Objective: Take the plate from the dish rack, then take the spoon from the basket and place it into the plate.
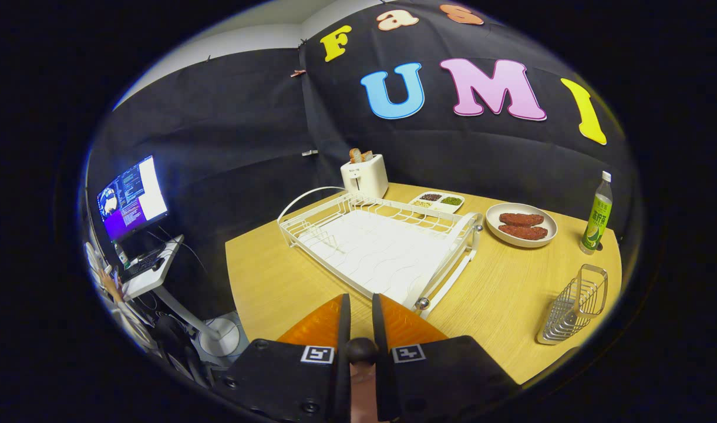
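My gripper (361, 301) hangs above the near corner of the white dish rack (381, 247), its orange fingers (320, 323) drawn close together. Between them sits a slim brown handle with a dark round end, the spoon (361, 351); its bowl is hidden. Both fingers press on it. The rack's slots hold no plate. A metal wire basket (575, 305) stands on the table to the right of the fingers, with nothing visible in it. Beyond the rack's right end, a white plate (521, 235) carries two reddish-brown pieces.
A white toaster (365, 176) with bread stands behind the rack, next to a divided tray (437, 201) of grains. A green bottle (596, 214) stands at the far right. The wooden table (264, 282) ends at the left, where a monitor (132, 197) and stand sit.
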Demonstrator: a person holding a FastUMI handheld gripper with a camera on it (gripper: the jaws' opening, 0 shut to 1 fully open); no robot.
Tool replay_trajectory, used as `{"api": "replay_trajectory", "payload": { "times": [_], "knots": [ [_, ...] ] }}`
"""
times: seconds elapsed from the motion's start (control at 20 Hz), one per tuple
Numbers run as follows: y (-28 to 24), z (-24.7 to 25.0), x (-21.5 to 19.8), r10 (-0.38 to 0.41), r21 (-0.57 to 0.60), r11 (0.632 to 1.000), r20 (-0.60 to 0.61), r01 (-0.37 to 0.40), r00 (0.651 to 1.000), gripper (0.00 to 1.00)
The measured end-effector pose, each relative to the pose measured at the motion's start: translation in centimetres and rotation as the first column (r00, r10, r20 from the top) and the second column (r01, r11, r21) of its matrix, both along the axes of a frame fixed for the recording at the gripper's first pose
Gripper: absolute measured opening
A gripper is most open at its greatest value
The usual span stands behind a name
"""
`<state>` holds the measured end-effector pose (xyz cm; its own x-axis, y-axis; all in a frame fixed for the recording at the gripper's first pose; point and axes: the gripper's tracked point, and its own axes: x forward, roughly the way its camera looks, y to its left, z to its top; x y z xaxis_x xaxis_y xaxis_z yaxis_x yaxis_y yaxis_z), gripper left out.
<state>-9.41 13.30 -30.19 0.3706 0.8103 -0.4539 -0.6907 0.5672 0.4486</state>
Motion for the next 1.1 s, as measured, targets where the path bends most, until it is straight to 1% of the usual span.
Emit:
{"api": "replay_trajectory", "payload": {
  "times": [0.2,0.35,0.5,0.55,0.75,0.8,0.95,1.1],
  "knots": [
    [-1.9,-1.2,0.2,-0.003,-0.023,1.000,-0.004,0.003,1.000,0.22],
    [-3.3,-2.8,0.6,-0.023,-0.047,0.999,-0.038,0.022,0.999,0.27],
    [-4.2,-3.3,1.1,-0.039,-0.064,0.997,-0.048,0.036,0.998,0.31],
    [-4.5,-3.2,1.3,-0.044,-0.065,0.997,-0.047,0.041,0.998,0.34],
    [-6.2,-2.2,2.6,-0.081,-0.066,0.995,-0.006,0.081,0.997,1.00],
    [-6.7,-1.6,3.1,-0.094,-0.064,0.994,0.013,0.094,0.996,0.99],
    [-8.3,0.2,5.0,-0.125,-0.064,0.989,0.086,0.131,0.988,0.99],
    [-9.7,2.2,6.6,-0.178,-0.055,0.981,0.117,0.185,0.977,0.99]
  ]
}}
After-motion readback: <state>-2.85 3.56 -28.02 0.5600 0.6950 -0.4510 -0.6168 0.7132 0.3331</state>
